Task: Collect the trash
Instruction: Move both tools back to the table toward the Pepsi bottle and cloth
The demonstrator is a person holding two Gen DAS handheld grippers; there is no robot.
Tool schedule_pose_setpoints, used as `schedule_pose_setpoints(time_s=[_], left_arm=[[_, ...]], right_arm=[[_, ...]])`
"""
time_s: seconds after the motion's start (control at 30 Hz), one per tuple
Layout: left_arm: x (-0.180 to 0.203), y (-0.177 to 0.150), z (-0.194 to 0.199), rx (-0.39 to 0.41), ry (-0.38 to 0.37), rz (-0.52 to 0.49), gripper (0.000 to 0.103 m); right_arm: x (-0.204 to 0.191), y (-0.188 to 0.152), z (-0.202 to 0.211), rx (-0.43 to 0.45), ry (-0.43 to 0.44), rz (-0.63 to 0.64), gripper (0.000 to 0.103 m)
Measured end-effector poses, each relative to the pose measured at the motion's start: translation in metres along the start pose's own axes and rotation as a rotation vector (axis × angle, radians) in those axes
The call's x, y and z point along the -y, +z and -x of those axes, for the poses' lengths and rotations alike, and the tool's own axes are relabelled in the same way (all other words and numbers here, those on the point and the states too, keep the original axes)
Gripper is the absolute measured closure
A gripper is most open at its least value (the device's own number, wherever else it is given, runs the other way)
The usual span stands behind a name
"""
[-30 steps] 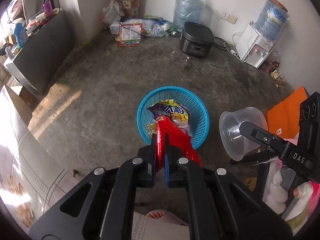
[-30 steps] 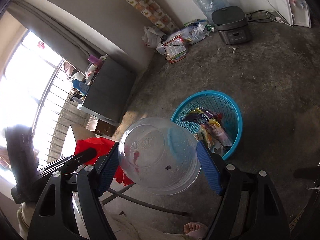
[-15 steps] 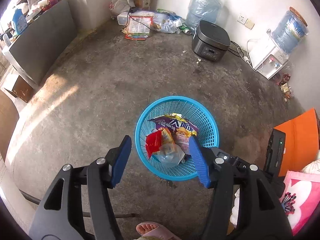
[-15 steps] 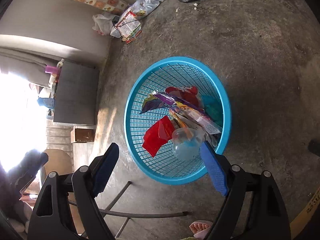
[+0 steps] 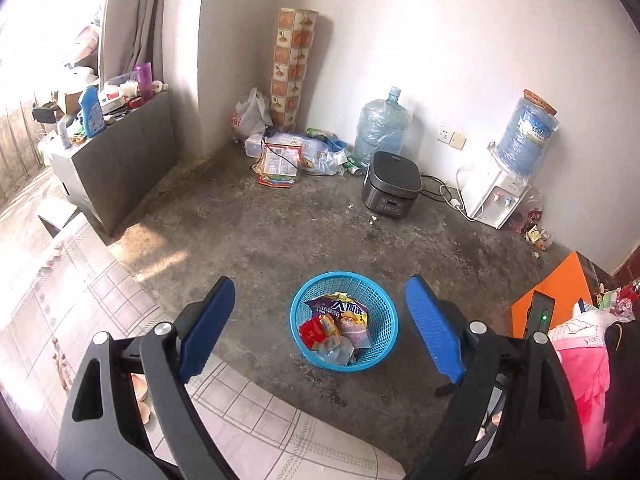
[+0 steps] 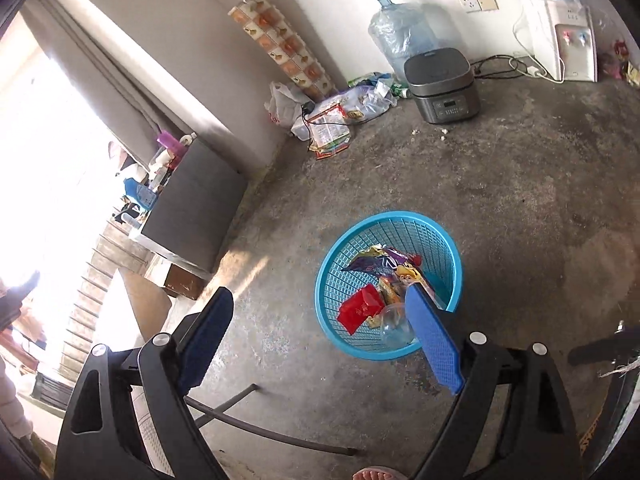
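Bare concrete floor everywhere, white wall behind, bright window on the left blown out to pure white, so no telling what's out there. Grey cabinet under the window, loaded with bottles and clutter too small to sort out. Two big water jugs: one on the floor, one upside down on the dispenser, cut off at the top edge in the right wrist view. Dark rice cooker between them, heap of bags and wrappers in the corner beside it.

Blue basket out on the open floor, holding the trash: purple snack bag, red wrapper, clear plastic cup lying near the rim. Part of basket and cup hidden behind one blue pad in the right wrist view. Patterned cloth bottom left and pink fabric far right, both cropped by the lens edge. Just a toe of a sandal at the bottom.

Left claw spread wide, holding nothing, basket showing well below between the pads. Right claw also spread wide, nothing in it, basket off to its right side.

Versus a second ago: red wrapper gone from the left claw, clear cup gone from the right, both now in the basket. Both claws pulled back and higher than half a second ago, basket looking smaller.
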State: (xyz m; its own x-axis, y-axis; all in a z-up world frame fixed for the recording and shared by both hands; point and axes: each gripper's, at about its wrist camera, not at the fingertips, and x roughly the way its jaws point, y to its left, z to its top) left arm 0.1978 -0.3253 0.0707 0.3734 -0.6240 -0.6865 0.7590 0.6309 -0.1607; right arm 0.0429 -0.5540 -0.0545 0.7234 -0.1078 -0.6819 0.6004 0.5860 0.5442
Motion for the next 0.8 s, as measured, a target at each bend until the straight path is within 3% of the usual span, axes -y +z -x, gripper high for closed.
schedule_pose_setpoints(time_s=[0.13,0.2,0.4,0.5,0.6,0.67,0.8], left_arm=[[-0.035,-0.026,0.085,0.079,0.034,0.06,0.02],[-0.058,-0.044,0.126,0.113,0.098,0.111,0.02],[-0.133,-0.126,0.245,0.235,0.421,0.275,0.02],[-0.169,-0.172,0.287,0.248,0.579,0.368,0.02],[-0.201,-0.22,0.303,0.2,0.656,0.472,0.021],[-0.217,-0.25,0.305,0.163,0.681,0.514,0.027],[-0.246,-0.3,0.29,0.074,0.631,0.604,0.042]], right_arm=[[-0.053,-0.008,0.03,-0.034,0.121,0.145,0.017],[-0.077,-0.014,0.044,-0.06,0.202,0.193,0.017],[-0.153,-0.048,0.068,-0.208,0.49,0.267,0.017],[-0.196,-0.08,0.062,-0.345,0.59,0.3,0.017],[-0.233,-0.12,0.049,-0.522,0.667,0.307,0.022],[-0.255,-0.152,0.043,-0.629,0.698,0.323,0.025],[-0.287,-0.213,0.035,-0.819,0.708,0.334,0.028]])
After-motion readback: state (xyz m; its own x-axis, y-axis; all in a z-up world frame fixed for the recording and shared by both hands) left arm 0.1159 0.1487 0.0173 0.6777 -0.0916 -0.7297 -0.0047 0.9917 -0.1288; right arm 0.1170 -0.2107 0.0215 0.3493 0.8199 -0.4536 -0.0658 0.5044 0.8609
